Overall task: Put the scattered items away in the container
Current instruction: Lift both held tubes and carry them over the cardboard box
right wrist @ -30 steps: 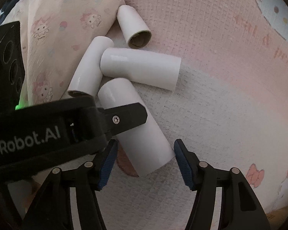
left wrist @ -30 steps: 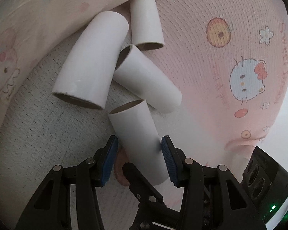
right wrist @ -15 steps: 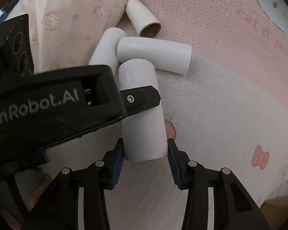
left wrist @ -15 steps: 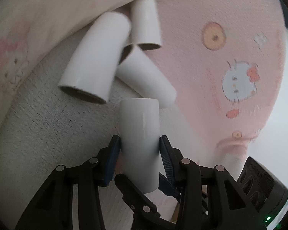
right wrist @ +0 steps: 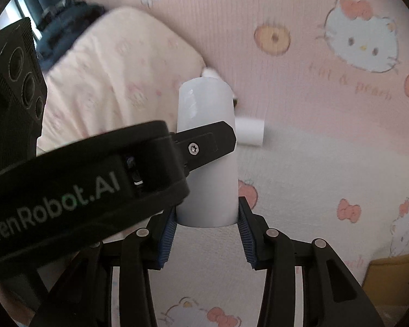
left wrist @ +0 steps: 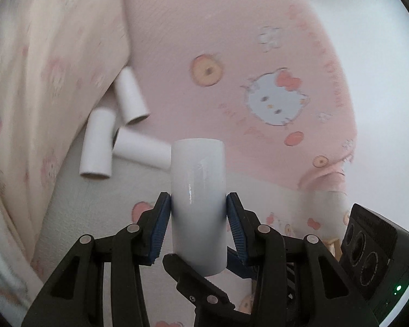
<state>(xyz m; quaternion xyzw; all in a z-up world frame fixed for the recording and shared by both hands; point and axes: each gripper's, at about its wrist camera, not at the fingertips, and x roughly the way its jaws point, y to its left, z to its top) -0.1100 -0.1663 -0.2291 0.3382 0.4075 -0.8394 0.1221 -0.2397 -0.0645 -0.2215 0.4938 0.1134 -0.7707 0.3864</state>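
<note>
Both grippers hold the same white cardboard tube, lifted above the bed. My left gripper is shut on it across its lower half. My right gripper is shut on its near end; the tube also shows in the right wrist view, partly hidden by the left gripper's body. Three more white tubes lie on the bedding below: one near the pillow, one left of it and one lying crosswise. One of them shows in the right wrist view.
A pink Hello Kitty blanket covers the bed. A cream patterned pillow lies at the left. A dark blue cloth sits at the far upper left. A yellow-brown object shows at the lower right edge.
Both grippers closed on the nearest tube, then lifted it up and away from the other three, which now look smaller and farther below.
</note>
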